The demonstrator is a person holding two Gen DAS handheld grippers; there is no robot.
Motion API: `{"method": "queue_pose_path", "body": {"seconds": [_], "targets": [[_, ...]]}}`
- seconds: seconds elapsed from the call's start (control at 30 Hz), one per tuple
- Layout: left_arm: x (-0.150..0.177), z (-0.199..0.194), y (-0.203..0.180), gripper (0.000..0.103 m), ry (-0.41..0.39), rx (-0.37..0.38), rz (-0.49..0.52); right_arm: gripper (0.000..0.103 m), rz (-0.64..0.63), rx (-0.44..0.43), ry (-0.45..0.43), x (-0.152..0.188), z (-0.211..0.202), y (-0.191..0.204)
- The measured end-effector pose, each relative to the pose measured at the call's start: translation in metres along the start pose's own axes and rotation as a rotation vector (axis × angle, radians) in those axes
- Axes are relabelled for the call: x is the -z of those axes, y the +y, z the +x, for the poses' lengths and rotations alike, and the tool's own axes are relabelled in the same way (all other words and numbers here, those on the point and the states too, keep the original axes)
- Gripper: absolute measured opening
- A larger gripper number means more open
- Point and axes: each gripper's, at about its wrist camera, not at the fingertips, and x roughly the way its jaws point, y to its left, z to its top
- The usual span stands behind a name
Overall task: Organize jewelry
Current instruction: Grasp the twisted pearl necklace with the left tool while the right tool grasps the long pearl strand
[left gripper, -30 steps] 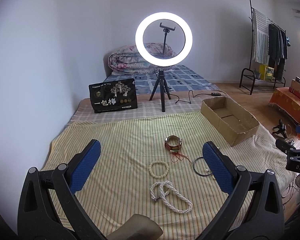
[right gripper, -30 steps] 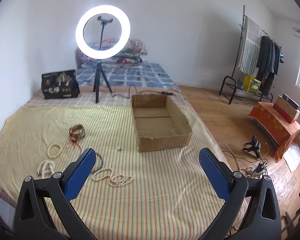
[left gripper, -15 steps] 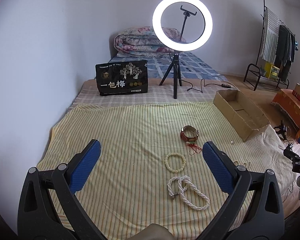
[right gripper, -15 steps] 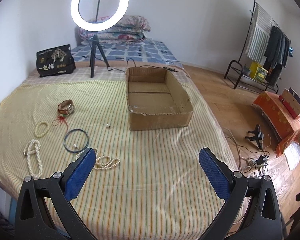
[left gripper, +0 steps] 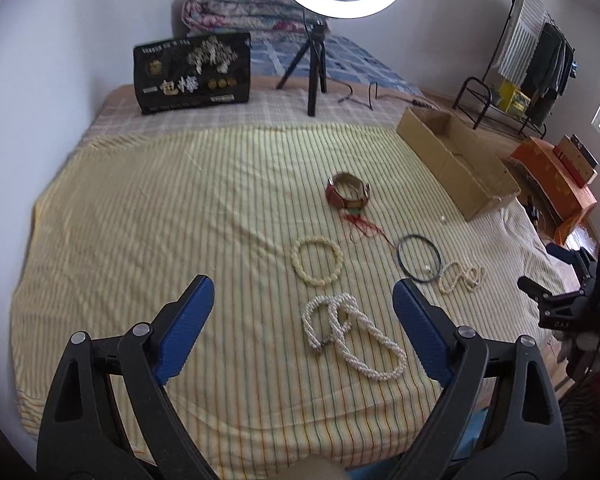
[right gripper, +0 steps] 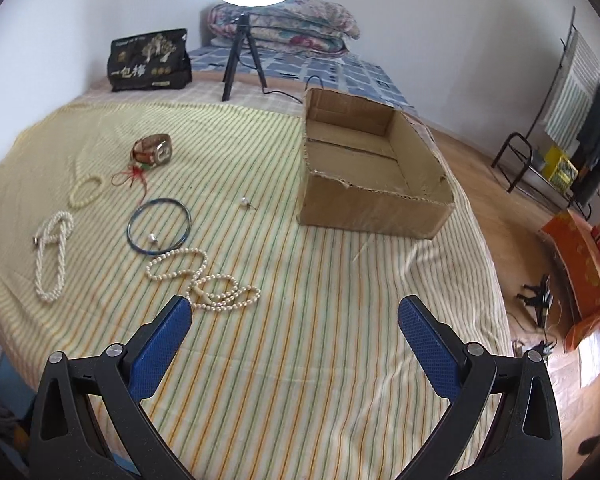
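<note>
Left gripper (left gripper: 300, 312) has just been closing a bit, jaws wide apart over the twisted pearl necklace (left gripper: 352, 340), nothing pinched. Right gripper (right gripper: 296, 328) gapes empty too; cardboard box (right gripper: 372, 208) sits ahead on the striped sheet (right gripper: 300, 360).

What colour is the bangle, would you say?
Dark blue bangle, clearest in the right wrist view.

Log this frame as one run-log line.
phase: approach | left tongs: open, just closing slightly, over twisted white pearl necklace | right tongs: open, empty | brown cardboard box: empty
</note>
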Motion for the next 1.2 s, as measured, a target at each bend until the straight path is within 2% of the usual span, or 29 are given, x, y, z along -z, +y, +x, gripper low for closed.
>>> {"method": "queue_pose_path", "body": {"seconds": [0.2,0.3,0.47,0.67,0.87,1.2], "targets": [[0.015,0.034,-0.008,0.093,0.126,0.032,0.003,0.102,-0.078,-0.115,0.009,-0.004,0.011,0.016],[0.016,0.042,-0.011,0.092,0.14,0.037,0.008,0.102,-0.12,-0.179,0.033,-0.004,0.021,0.027],[0.019,0.056,-0.011,0.091,0.179,0.047,0.009,0.102,-0.17,-0.221,0.094,-0.005,0.04,0.04],[0.023,0.072,-0.012,0.088,0.221,0.057,0.023,0.102,-0.219,-0.209,0.164,-0.009,0.063,0.048],[0.021,0.09,-0.007,0.085,0.257,0.052,-0.001,0.102,-0.257,-0.192,0.196,-0.011,0.077,0.054],[0.022,0.114,0.0,0.075,0.282,0.007,-0.001,0.102,-0.213,-0.213,0.226,-0.018,0.098,0.042]]}}
